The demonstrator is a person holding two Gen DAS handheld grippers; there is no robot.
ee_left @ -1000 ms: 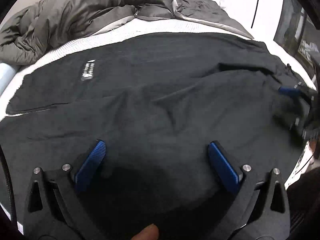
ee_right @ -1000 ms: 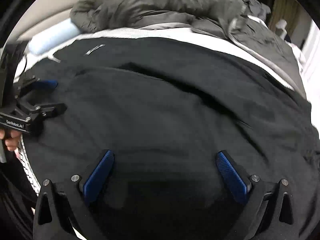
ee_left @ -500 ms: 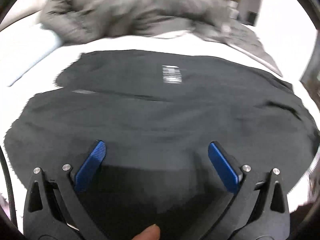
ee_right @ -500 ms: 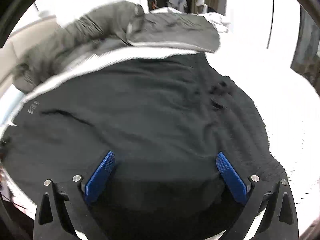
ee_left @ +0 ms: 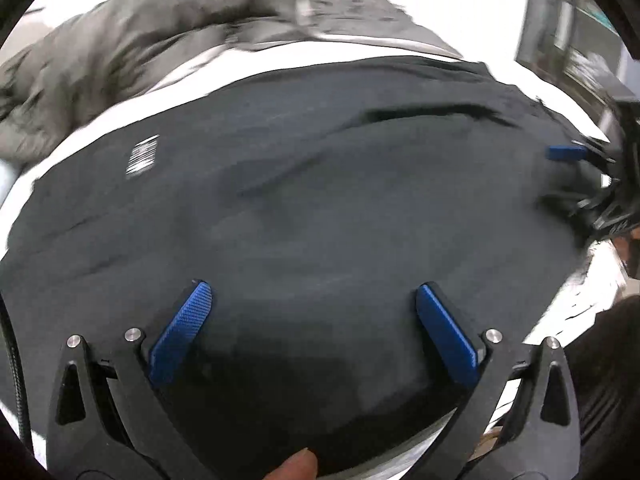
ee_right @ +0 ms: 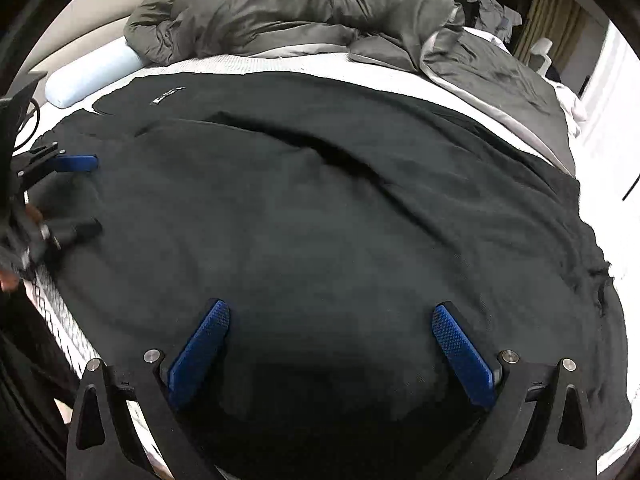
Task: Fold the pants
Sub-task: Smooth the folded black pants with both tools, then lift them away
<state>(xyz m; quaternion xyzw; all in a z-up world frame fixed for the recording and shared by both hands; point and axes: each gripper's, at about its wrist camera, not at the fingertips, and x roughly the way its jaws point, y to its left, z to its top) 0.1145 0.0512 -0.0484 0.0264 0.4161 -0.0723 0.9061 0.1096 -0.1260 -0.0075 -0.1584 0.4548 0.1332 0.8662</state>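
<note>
Left wrist view: left gripper (ee_left: pixel 312 308) spread wide over black pants (ee_left: pixel 320 200) filling mid-frame on the bed (ee_right: pixel 248 65). Right gripper (ee_right: pixel 332 332) likewise spread, lower centre. Soft, limp, light fabric; best pinched at an edge or hem.

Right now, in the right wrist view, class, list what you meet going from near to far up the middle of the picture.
Right hand-held gripper → black pants → white mattress edge → grey duvet.

Black pants (ee_right: pixel 320 208) spread flat across a bed (ee_right: pixel 248 65), right tongs (ee_right: pixel 330 340) gaping near, left tongs (ee_right: pixel 70 192) at left edge, grey duvet (ee_right: pixel 304 12) far
</note>
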